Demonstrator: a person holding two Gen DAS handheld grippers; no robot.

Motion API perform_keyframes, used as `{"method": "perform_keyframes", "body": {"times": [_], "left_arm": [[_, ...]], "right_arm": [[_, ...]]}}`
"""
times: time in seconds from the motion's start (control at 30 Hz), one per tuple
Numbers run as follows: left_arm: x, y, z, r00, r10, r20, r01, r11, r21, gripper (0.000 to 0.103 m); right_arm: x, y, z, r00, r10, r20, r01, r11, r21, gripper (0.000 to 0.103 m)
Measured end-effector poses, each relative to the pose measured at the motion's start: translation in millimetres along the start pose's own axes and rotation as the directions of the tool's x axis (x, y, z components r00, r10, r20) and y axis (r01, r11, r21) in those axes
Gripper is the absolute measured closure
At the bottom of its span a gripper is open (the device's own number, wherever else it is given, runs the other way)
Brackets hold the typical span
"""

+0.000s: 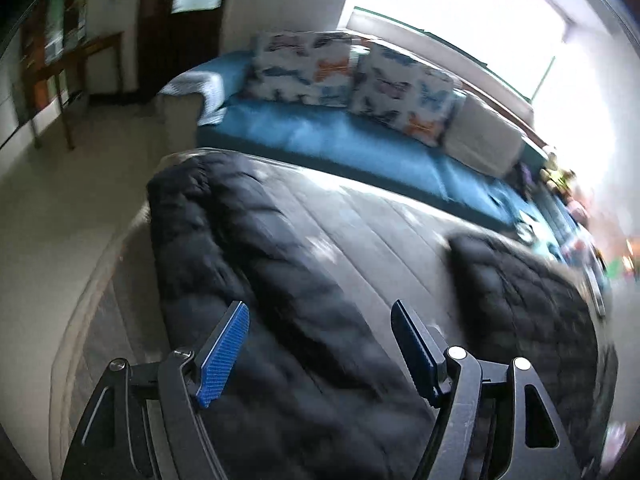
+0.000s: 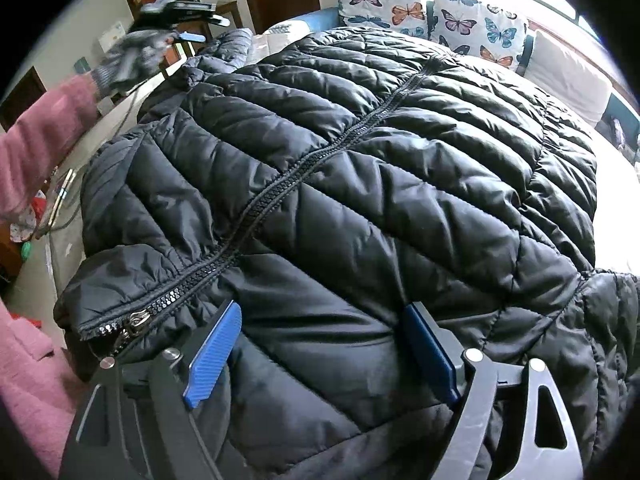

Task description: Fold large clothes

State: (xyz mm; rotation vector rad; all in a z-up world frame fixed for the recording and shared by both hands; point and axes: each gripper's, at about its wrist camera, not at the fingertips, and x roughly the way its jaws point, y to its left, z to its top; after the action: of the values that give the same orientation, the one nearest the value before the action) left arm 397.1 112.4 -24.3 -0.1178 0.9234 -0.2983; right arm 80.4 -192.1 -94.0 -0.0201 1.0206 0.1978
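Black quilted jacket (image 2: 360,184), blue sofa (image 1: 340,140), white butterfly-print cushions (image 2: 476,24) (orange, blue, purple), pink sleeve (image 2: 36,136)

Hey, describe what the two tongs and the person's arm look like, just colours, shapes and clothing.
Both tongs, left and right, have black metal frames with silver round bolts and triangular cut-outs. Each carries flat fingers faced with ribbed blue pads. The person's arm wears a fuzzy pink sleeve, and the hand wears a grey knit glove.
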Motion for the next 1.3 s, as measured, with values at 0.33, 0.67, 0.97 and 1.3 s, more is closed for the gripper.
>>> {"method": "perform_keyframes", "body": {"times": [0.33, 0.67, 0.97, 1.3], "left_arm": [[27.5, -52.1, -80.1, 0.994, 0.013, -0.108, -0.001, 0.993, 0.118, 0.026], [-28.5, -44.2, -68.2, 1.000, 0.018, 0.014, -0.018, 1.000, -0.018, 0.024], [12.4, 32.8, -59.0, 0.997, 0.031, -0.072, -0.050, 0.962, -0.267, 0.020], [16.2, 89.4, -36.4, 0.999, -0.032, 0.000, 0.030, 0.914, -0.404, 0.019]], "right_arm": [[0.9, 3.9, 0.6, 0.999, -0.041, -0.014, 0.041, 0.999, -0.005, 0.009], [2.1, 5.8, -0.1, 0.998, -0.056, -0.011, 0.056, 0.998, -0.004, 0.007], [2.2, 4.8, -0.3, 0.999, -0.051, -0.004, 0.051, 0.999, -0.004, 0.006], [3.5, 5.0, 1.7, 0.999, -0.047, -0.009, 0.047, 0.999, -0.006, 0.005]]}}
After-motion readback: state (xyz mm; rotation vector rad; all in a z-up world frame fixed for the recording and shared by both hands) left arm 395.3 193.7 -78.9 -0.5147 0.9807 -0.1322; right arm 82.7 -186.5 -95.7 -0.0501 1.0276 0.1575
